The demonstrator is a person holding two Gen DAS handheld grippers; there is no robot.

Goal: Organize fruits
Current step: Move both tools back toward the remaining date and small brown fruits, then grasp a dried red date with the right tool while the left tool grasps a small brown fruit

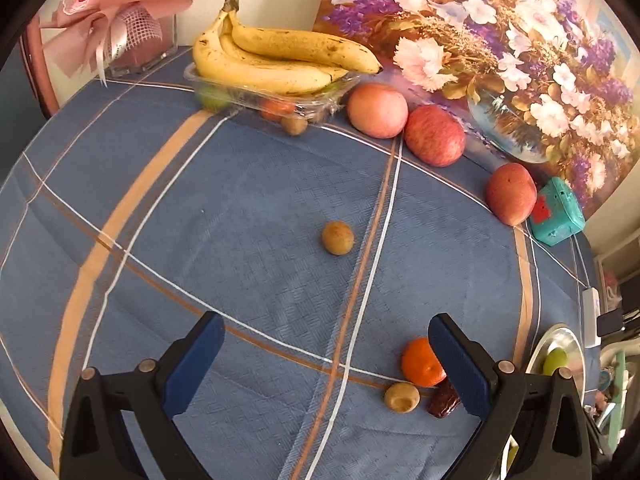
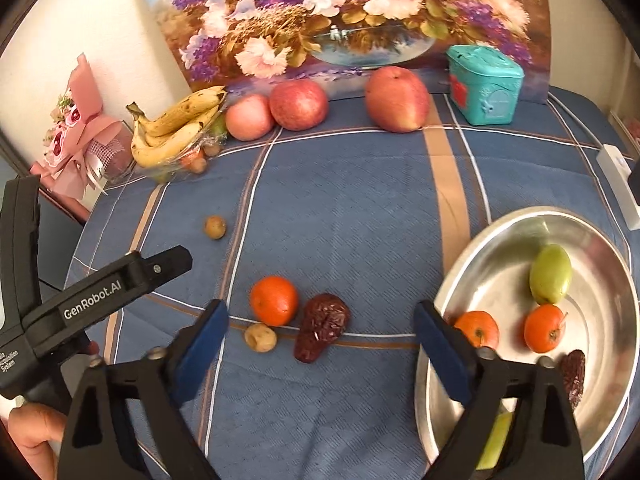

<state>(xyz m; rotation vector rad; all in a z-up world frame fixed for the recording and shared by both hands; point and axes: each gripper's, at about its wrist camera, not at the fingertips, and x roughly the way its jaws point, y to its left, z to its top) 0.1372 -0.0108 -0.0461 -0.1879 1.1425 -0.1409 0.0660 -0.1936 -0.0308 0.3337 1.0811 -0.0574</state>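
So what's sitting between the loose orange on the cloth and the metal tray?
In the right wrist view, one dried red date lies between the orange and the metal tray. Beyond the date, only bare blue tablecloth reaches the tray's rim.

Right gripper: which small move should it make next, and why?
Probably lower the right gripper onto the dried date and close. Its jaws are open and empty, the date lies on the tablecloth nearly between them, and the metal tray beside it already holds similar fruit.
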